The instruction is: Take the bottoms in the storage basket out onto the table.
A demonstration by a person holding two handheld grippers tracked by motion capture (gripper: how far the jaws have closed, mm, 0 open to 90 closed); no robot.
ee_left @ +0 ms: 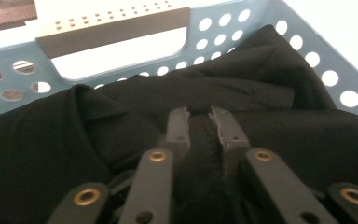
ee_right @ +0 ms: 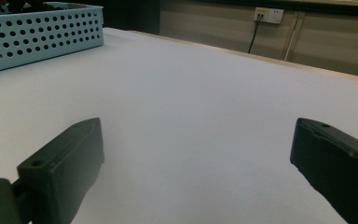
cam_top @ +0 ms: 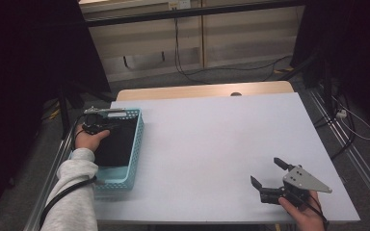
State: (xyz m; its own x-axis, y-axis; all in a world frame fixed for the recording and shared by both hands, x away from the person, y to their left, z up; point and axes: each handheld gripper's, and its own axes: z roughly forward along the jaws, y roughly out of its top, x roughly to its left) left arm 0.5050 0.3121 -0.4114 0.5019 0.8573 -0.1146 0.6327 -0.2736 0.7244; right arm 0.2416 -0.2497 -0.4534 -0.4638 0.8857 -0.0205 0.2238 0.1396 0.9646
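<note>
My left tool (ee_left: 199,122) pinches what seems a fold of the black folded cloth (ee_left: 270,135) inside the pale-blue perforated plastic basket (cam_top: 136,144), probably for lifting, while my right tool (cam_top: 270,175) waits spread over the white counter (cam_top: 212,139).

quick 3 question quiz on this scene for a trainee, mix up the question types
1. True or false: the right gripper is open above the bare table.
2. What has the left gripper pinched: A) black cloth, B) a cable, C) nothing?
3. What holds the black cloth?

Key: 1 true. 2 A. 3 the blue basket, at the table's left edge.
</note>
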